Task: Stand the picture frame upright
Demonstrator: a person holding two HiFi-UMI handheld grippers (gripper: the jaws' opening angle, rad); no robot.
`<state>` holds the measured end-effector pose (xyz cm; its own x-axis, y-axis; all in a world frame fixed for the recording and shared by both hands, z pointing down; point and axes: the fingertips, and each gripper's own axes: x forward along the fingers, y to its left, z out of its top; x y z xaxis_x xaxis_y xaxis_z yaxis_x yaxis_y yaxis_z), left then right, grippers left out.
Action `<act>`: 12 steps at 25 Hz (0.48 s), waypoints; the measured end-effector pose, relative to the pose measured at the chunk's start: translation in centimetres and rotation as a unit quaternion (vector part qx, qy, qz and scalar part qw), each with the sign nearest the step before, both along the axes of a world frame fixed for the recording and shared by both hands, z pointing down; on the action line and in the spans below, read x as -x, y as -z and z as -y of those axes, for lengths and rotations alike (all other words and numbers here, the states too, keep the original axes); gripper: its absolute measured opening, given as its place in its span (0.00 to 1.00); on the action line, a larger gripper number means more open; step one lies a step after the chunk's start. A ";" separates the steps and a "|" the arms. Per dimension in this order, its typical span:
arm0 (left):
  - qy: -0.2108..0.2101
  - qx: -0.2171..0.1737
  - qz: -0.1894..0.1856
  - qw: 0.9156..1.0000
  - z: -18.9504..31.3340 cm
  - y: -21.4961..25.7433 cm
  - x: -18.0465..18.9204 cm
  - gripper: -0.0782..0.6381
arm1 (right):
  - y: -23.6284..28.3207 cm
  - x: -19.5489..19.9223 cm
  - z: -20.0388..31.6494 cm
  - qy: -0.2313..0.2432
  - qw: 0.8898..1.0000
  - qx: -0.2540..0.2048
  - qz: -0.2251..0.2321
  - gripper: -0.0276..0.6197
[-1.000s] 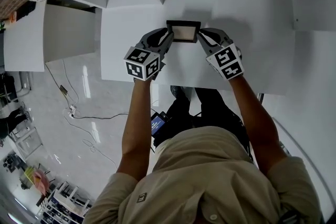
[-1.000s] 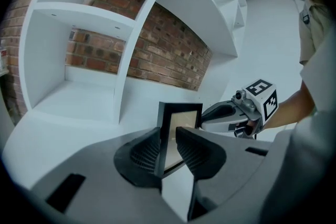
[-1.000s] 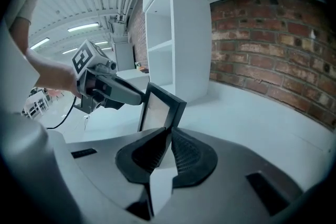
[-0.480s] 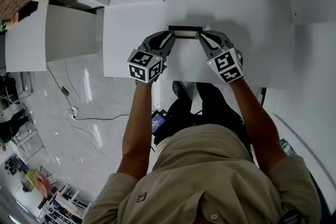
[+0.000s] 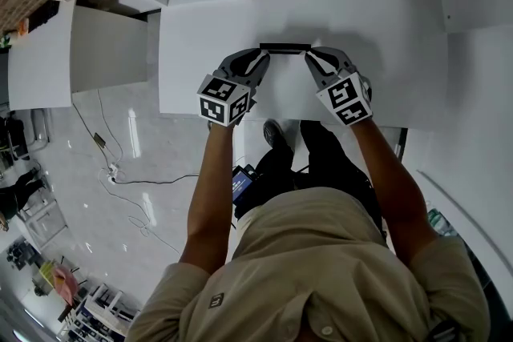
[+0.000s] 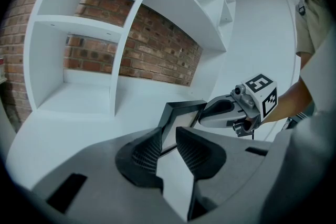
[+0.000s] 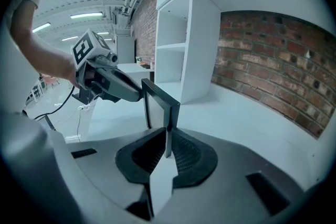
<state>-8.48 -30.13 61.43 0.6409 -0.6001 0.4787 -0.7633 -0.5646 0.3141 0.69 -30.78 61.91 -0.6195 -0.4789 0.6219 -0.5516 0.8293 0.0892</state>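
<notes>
— At the upper middle of the head view, what is that thin dark bar?

— That's the picture frame point(image 5: 284, 48), seen from above along its top edge, so it stands upright over the white table point(image 5: 377, 20). I can't tell whether its bottom edge touches the surface.

— And your grippers?

— One at each end of it. My left gripper point(image 6: 169, 150) has the frame's side edge between its ribbed pads point(image 6: 144, 152), so it is grasping the frame. In the left gripper view the frame rises toward the centre of the picture with its pale face showing. My right gripper point(image 7: 167, 150) is clamped on the opposite side edge, its pads tight against the thin black moulding.

— Anything around it?

— White shelving point(image 6: 131, 23) fills the upper left of the left gripper view, with a brick wall point(image 6: 152, 55) behind it.
</notes>
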 end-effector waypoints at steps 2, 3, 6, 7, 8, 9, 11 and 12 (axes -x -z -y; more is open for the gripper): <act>0.000 -0.001 -0.003 1.000 -0.2 0.0 -0.1 0.22 | 0.0 -0.2 -0.1 -0.001 1.000 -0.003 -0.003 0.09; 0.001 -0.001 -0.005 1.000 -0.3 0.0 -0.1 0.22 | 0.0 -0.3 -0.1 -0.001 1.000 -0.003 -0.005 0.09; 0.000 -0.001 -0.009 1.000 -0.5 0.0 -0.4 0.22 | -0.1 -0.4 -0.3 -0.003 1.000 -0.001 -0.004 0.09; -0.001 -0.001 -0.009 1.000 -0.5 0.0 -0.4 0.22 | -0.1 -0.5 -0.3 -0.003 1.000 0.000 -0.003 0.09; -0.002 -0.001 -0.008 1.000 -0.5 0.1 -0.5 0.22 | 0.0 -0.5 -0.3 -0.004 1.000 0.001 -0.003 0.09; -0.003 -0.001 -0.006 1.000 -0.5 0.1 -0.6 0.22 | 0.0 -0.6 -0.2 -0.004 1.000 0.000 -0.004 0.09; -0.005 -0.002 -0.003 1.000 -0.5 0.1 -0.6 0.22 | -0.1 -0.7 -0.1 -0.002 1.000 -0.003 -0.007 0.09; -0.006 -0.003 0.000 1.000 -0.5 0.1 -0.6 0.22 | -0.1 -0.7 -0.1 -0.001 1.000 -0.003 -0.007 0.09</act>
